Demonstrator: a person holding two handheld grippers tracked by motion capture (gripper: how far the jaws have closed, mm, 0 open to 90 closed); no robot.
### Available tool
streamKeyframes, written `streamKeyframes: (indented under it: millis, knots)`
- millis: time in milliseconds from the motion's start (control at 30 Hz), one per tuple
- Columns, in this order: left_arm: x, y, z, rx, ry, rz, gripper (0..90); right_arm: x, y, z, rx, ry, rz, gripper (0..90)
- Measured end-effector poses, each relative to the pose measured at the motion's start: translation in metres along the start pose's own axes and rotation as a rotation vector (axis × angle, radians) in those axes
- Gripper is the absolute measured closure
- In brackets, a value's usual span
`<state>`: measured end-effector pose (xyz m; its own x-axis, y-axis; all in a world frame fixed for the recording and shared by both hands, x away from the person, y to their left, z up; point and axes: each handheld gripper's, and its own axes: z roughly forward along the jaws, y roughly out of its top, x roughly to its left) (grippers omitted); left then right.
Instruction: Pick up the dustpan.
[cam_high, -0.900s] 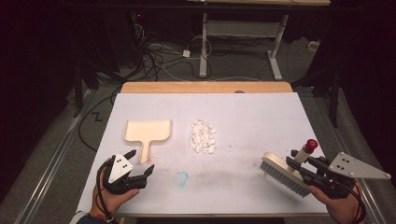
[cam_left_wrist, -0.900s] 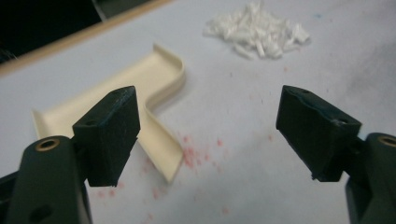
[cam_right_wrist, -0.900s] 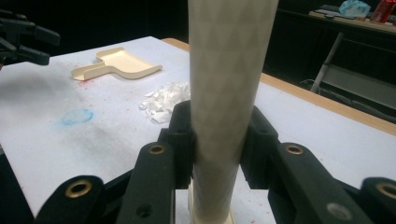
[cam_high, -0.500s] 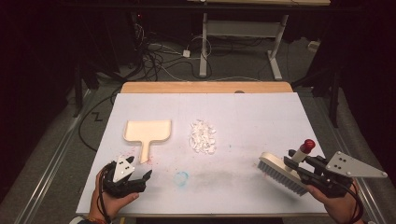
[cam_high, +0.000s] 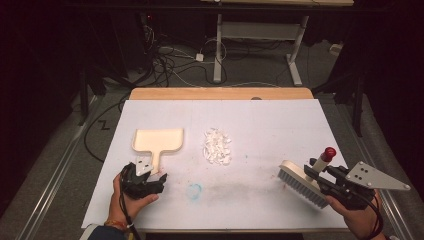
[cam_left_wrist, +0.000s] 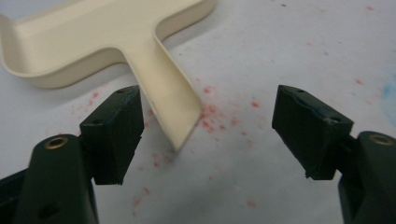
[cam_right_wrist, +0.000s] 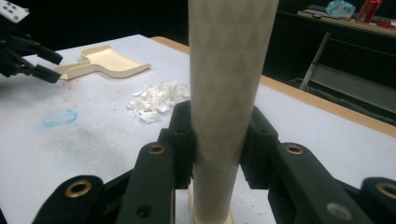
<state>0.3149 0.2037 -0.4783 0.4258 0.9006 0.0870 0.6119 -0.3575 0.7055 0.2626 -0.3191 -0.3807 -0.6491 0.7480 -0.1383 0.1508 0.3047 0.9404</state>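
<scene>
Near the table's (cam_high: 280, 107) front left corner, the left gripper (cam_left_wrist: 208, 123) stands wide open, the cream dustpan's (cam_high: 157, 141) handle end between its jaws, seemingly untouched. The right gripper (cam_right_wrist: 217, 140), at the front right edge, is clamped on the brush's (cam_high: 300, 181) handle; paper scraps (cam_high: 217, 146) lie mid-table.

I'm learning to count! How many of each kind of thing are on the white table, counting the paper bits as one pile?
Cream dustpan: 1
Brush, held by its handle in the right gripper: 1
Pile of white paper scraps: 1
Blue ring mark: 1
Total: 4
</scene>
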Motion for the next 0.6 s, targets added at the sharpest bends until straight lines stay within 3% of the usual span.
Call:
streamKeyframes:
  millis: [100, 167, 200, 233, 300, 333, 367, 600]
  knots:
    - [0.007, 0.006, 0.016, 0.038, 0.017, -0.068, 27.8, -0.001, -0.001, 0.000, 0.004, 0.000, 0.005, 70.7]
    - [0.009, 0.007, 0.020, 0.042, 0.015, -0.085, 29.1, -0.001, -0.001, 0.001, 0.002, 0.001, 0.012, 70.7]
    - [0.014, 0.010, 0.027, 0.048, 0.016, -0.122, 30.6, -0.001, -0.001, 0.001, 0.008, 0.004, 0.015, 70.7]
    - [0.014, 0.010, 0.027, 0.048, 0.016, -0.122, 30.6, -0.001, -0.002, 0.001, 0.009, 0.007, 0.017, 70.6]
    - [0.020, 0.011, 0.032, 0.043, -0.017, -0.176, 32.6, -0.001, -0.002, 0.002, 0.009, 0.017, 0.026, 70.7]
    - [0.022, 0.012, 0.033, 0.041, -0.009, -0.192, 32.6, -0.001, -0.002, 0.002, 0.009, 0.017, 0.026, 70.7]
    - [0.023, 0.014, 0.034, 0.041, 0.003, -0.194, 39.1, 0.000, -0.001, 0.001, 0.004, 0.019, 0.028, 70.7]
    - [0.026, 0.022, 0.041, 0.045, 0.030, -0.215, 52.0, 0.000, -0.003, 0.004, 0.024, 0.032, 0.021, 70.7]
